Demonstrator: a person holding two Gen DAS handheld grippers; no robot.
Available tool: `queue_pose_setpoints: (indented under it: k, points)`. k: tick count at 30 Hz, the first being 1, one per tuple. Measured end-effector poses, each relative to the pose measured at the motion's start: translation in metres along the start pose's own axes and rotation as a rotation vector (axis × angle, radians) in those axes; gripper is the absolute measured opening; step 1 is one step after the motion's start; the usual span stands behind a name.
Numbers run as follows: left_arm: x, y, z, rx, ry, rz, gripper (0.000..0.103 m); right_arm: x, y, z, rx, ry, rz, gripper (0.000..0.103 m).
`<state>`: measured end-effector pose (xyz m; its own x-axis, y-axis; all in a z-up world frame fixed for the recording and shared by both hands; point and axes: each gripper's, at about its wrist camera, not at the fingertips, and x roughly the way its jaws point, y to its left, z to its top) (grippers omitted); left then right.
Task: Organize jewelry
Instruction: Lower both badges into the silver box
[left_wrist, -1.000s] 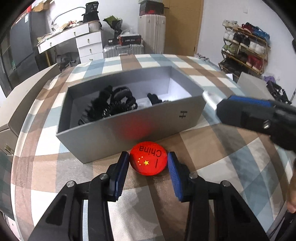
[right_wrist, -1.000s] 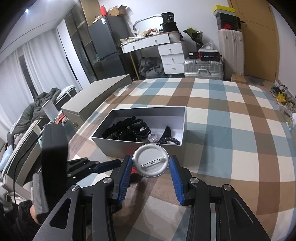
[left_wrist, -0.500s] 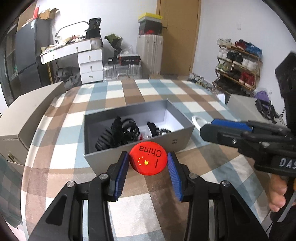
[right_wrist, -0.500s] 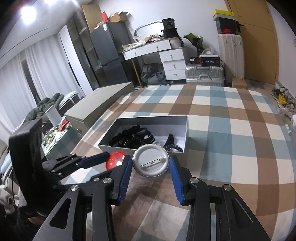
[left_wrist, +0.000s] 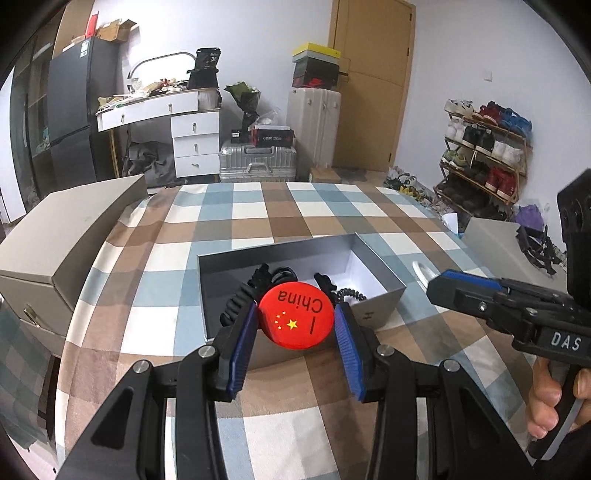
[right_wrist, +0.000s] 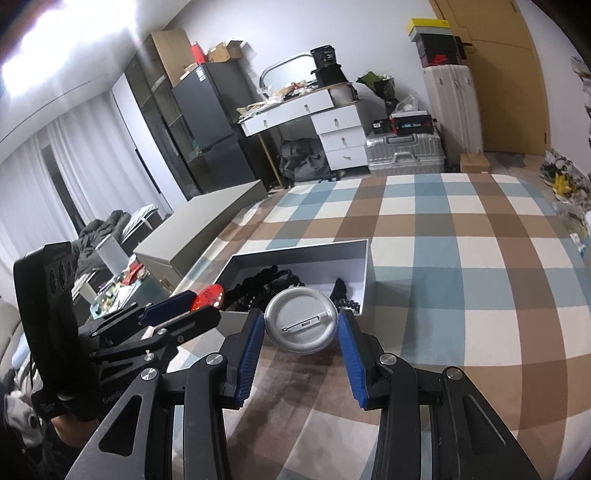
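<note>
Left gripper (left_wrist: 295, 325), ribbed blue pads, pinches a round glossy red pin badge (left_wrist: 295, 319) with yellow stars and "China" lettering by its rim, held in the air at the near wall of the open grey rectangular cardboard box (left_wrist: 373, 315). Right gripper (right_wrist: 301, 326) pinches a round silver metal-backed pin badge (right_wrist: 301, 320), clasp bar facing the camera, also near that wall. Black coiled and beaded hair accessories (right_wrist: 273, 282) lie inside the box, on a matte white floor. The box sits on a checked blue-brown-white cloth (right_wrist: 461, 258).
</note>
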<state>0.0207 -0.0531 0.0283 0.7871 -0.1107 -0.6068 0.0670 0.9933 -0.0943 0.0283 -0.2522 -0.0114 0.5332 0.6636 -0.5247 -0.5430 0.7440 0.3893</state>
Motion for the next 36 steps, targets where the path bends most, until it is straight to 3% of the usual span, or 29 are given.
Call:
queue_pose_setpoints:
  k: [12,36]
  points:
    - [-0.003,0.021,0.005,-0.042,-0.034,0.004,0.037,-0.003,0.009,-0.001,0.002,-0.025,-0.012,0.040]
    - [0.011,0.037,0.014,-0.065,-0.014,0.015,0.037,0.055,0.032,0.026,-0.024,0.073,-0.117,0.040]
